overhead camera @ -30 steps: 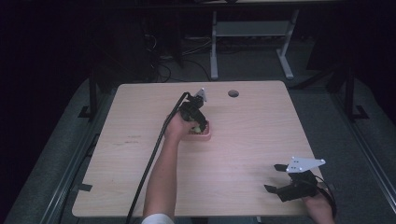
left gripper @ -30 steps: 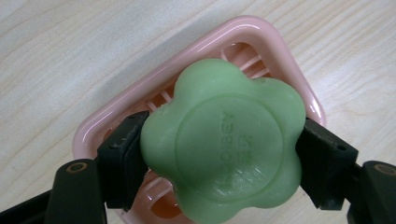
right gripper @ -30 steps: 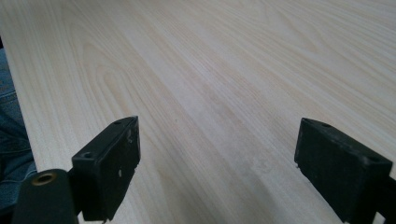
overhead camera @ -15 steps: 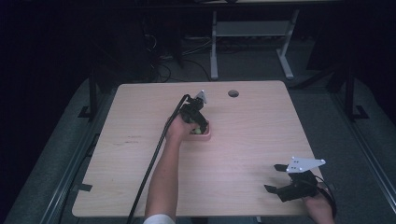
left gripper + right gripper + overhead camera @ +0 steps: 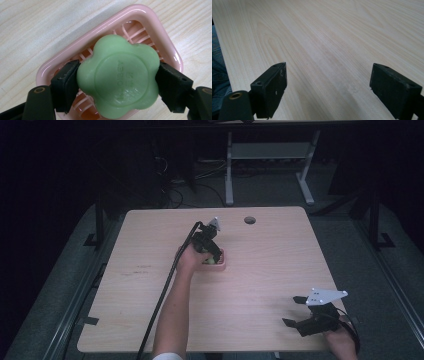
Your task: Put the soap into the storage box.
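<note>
The left tongs [image 5: 117, 77] grip the green soap [image 5: 118, 76] by its rounded lobes, directly over the pink soap dish [image 5: 150, 22]. The smooth soap may slip sideways. The right tongs [image 5: 328, 87] are open, well apart from the dish.

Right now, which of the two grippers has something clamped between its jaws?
The left gripper, over the pink soap dish, clamps the green flower-shaped soap. The right gripper is open above bare table.
</note>
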Tool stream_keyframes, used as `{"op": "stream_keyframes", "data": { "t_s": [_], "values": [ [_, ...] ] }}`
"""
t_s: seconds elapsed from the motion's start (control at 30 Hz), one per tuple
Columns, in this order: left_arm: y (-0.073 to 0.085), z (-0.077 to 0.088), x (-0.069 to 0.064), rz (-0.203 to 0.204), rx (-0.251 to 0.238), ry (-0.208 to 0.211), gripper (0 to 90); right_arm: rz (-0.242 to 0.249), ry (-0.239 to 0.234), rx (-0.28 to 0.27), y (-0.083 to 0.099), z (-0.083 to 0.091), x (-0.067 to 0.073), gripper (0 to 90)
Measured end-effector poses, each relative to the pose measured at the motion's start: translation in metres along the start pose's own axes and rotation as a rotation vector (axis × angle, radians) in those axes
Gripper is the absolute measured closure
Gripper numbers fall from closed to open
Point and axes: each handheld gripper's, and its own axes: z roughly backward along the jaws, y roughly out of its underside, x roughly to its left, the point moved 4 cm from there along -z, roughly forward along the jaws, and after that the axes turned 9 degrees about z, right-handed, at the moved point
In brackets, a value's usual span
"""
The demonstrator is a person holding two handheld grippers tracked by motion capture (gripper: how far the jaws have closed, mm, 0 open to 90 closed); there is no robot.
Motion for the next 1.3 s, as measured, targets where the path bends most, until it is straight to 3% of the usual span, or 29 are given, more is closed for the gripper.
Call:
{"op": "stream_keyframes", "data": {
  "t_s": [0.43, 1.3],
  "values": [
    [0.004, 0.019, -0.005, -0.031, -0.076, 0.014, 22.2, -0.005, 0.000, 0.009, 0.001, -0.001, -0.001, 13.8],
    [0.027, 0.039, -0.007, -0.081, -0.125, 0.031, 21.8, -0.016, 0.010, 0.019, 0.004, -0.002, -0.004, 13.8]
  ]
}}
